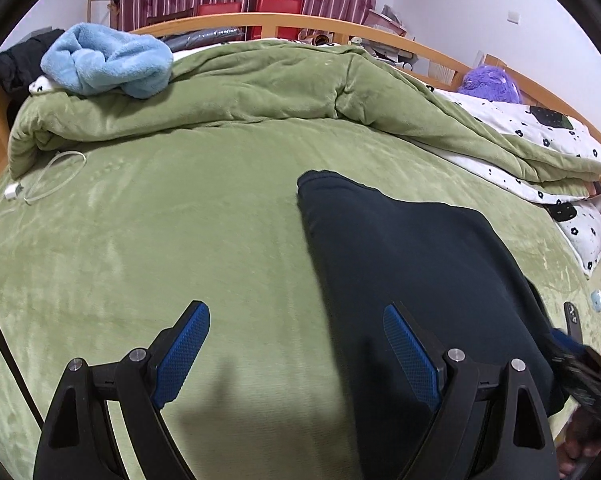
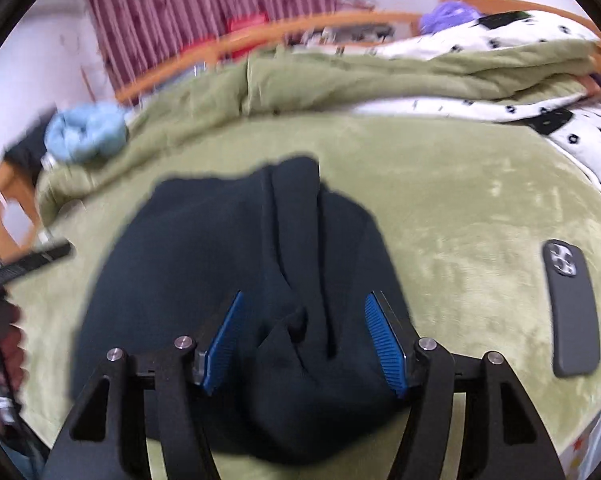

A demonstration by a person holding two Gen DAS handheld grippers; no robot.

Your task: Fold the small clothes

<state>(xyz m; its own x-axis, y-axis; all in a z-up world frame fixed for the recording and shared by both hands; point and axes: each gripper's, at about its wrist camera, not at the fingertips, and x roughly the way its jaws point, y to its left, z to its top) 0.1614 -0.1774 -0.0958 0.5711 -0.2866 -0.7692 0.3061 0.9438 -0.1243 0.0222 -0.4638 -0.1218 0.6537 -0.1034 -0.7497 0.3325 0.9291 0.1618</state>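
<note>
A dark navy garment (image 1: 416,264) lies on the green bed cover (image 1: 160,240). My left gripper (image 1: 296,316) is open just above the cover at the garment's left edge; its right finger is over the cloth, its left over bare cover. In the right wrist view the garment (image 2: 204,260) is bunched into folds in front of my right gripper (image 2: 304,304). The jaws stand open with a raised fold of cloth between them, and the pads are apart from it. This view is motion-blurred. The other gripper (image 2: 32,260) shows at the left edge.
A rolled green duvet (image 1: 228,92) lies across the back with a light blue fleece (image 1: 108,62) on it. A white charger cable (image 1: 48,180) lies at the left. A dark phone (image 2: 572,308) lies on the cover at the right. A spotted white pillow (image 2: 580,140) sits at the far right.
</note>
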